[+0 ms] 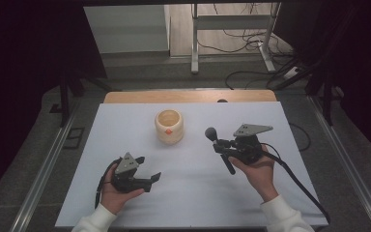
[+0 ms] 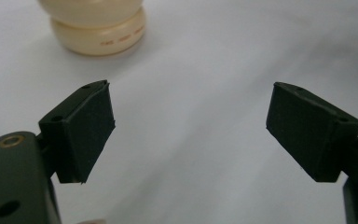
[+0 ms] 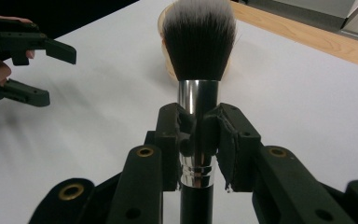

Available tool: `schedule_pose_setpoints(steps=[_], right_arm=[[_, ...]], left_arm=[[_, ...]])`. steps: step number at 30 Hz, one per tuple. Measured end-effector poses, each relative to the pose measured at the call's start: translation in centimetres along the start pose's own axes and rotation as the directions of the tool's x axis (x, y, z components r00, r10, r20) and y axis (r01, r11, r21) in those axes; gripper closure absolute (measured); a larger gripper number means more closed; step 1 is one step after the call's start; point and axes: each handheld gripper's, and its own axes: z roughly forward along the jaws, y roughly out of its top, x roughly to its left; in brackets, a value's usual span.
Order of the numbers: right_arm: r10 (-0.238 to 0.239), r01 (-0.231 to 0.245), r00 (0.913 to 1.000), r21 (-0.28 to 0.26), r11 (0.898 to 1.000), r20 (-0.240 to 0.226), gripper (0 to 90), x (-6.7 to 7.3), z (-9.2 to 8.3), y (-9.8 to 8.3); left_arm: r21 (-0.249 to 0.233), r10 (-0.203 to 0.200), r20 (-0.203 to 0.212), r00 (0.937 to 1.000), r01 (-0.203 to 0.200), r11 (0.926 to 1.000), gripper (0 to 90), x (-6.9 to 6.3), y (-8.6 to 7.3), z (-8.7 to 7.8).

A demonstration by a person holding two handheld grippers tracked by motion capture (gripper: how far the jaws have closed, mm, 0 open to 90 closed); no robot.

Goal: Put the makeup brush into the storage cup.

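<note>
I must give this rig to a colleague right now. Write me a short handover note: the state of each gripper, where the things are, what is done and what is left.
Right gripper: shut on the makeup brush at its silver ferrule, bristles toward the cream cup, handle trailing back toward the person.
Left gripper: open, nothing between its jaws, near the front left of the white table, facing the cup.
Cup: upright at mid-table, apart from both grippers; nothing visible inside.
Done: brush picked up and firmly held.
Left, likely: bring the brush to the cup and set it in; the left gripper could steady the cup.
</note>
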Motion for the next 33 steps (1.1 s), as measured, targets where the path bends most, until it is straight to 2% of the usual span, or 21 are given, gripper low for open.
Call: schedule_pose_setpoints(steps=[4,5,10,11,22,33], right_arm=[[0.000,0.000,1.0000,-0.003,1.000,0.000,70.9,0.0,0.0,0.0],[-0.001,0.001,1.0000,-0.004,1.000,0.001,70.9,0.0,0.0,0.0],[0.003,-0.003,1.0000,-0.006,1.000,0.000,70.9,0.0,0.1,0.0],[0.003,-0.003,1.0000,-0.007,1.000,0.001,70.9,0.0,0.1,0.0],[0.012,-0.012,0.9999,-0.016,1.000,-0.008,70.9,0.0,0.2,0.1],[0.014,-0.014,0.9999,-0.019,1.000,-0.009,70.9,0.1,0.2,0.0]], left_arm=[[0.003,0.016,0.018,0.9997,-0.016,0.9999,15.6,-0.6,0.5,0.5],[-0.009,0.007,0.046,0.9989,-0.007,0.9999,15.6,-0.9,0.8,0.5],[-0.015,0.007,0.063,0.9980,-0.006,0.9999,15.6,-1.3,1.3,0.8],[-0.019,0.001,0.081,0.9967,0.001,0.9998,15.6,-1.5,1.5,1.1],[-0.014,0.030,0.110,0.9935,-0.029,0.9995,15.8,-3.2,2.8,2.7],[-0.015,0.016,0.109,0.9939,-0.014,0.9998,15.8,-3.6,3.5,3.4]])
